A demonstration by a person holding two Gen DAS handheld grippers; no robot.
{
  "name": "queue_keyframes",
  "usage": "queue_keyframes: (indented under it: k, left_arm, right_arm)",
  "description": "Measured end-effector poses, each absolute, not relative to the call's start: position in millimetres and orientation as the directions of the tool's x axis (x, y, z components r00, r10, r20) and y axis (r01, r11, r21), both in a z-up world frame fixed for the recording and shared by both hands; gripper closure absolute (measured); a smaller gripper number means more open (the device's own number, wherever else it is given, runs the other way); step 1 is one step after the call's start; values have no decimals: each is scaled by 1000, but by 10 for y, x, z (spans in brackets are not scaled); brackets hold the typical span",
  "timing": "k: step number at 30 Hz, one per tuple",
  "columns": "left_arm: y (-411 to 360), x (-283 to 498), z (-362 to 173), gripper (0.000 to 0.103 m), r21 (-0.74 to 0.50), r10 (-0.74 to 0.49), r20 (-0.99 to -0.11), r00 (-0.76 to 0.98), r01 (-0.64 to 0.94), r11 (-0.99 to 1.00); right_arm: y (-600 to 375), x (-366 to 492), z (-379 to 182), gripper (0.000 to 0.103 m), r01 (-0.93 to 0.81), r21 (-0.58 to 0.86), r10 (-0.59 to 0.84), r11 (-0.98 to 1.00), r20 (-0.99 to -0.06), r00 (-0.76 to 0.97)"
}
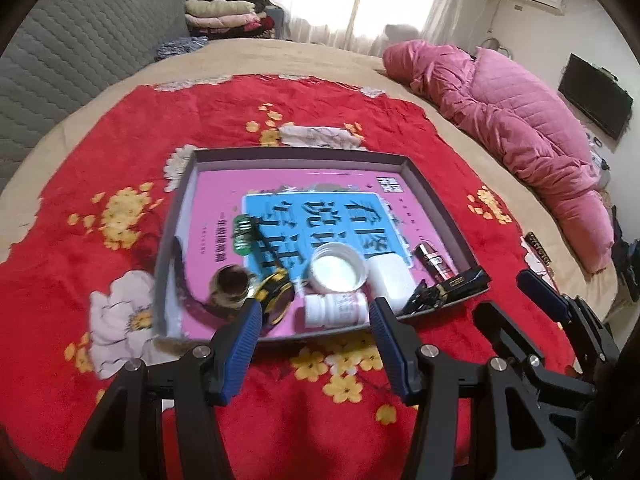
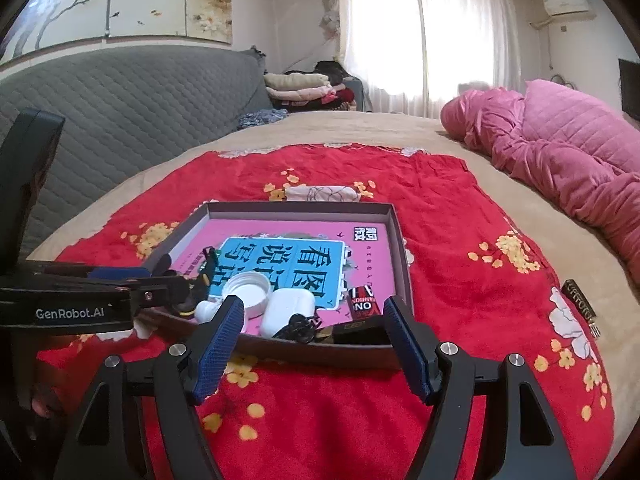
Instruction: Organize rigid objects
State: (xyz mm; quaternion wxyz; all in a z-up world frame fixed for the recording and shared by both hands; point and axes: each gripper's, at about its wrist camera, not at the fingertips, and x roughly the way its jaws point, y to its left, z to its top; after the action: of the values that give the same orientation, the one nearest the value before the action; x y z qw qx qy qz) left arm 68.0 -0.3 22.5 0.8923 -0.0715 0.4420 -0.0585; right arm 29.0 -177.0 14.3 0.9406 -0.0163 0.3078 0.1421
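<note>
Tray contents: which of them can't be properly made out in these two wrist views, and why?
- White pill bottle: label print too small and blurred in the left view; mostly hidden behind a fingertip in the right view.
- Black cluster at the tray near wall: tangled and dark, identity unclear.
- Dark jar: contents shadowed; hidden behind the left gripper in the right view.
</note>
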Motion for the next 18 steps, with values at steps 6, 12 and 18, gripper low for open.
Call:
queue_keyframes:
  k: [6,12,18]
  left_arm:
    - [104,520,239,47,-151,-120,-788,604,-1,988]
    - [89,344,242,47,-141,-114,-797,593,0,990]
    - [66,209,271,47,-164,-126,-800,586,-13,986]
  right_arm:
    - [-1669,145,99,29,-284,58,252,957,-651,716]
    - [-1601,13,143,29,-272,27,223,962,-651,725]
    - [-1614,-94,233,29,-239,29,201,971,-643,739]
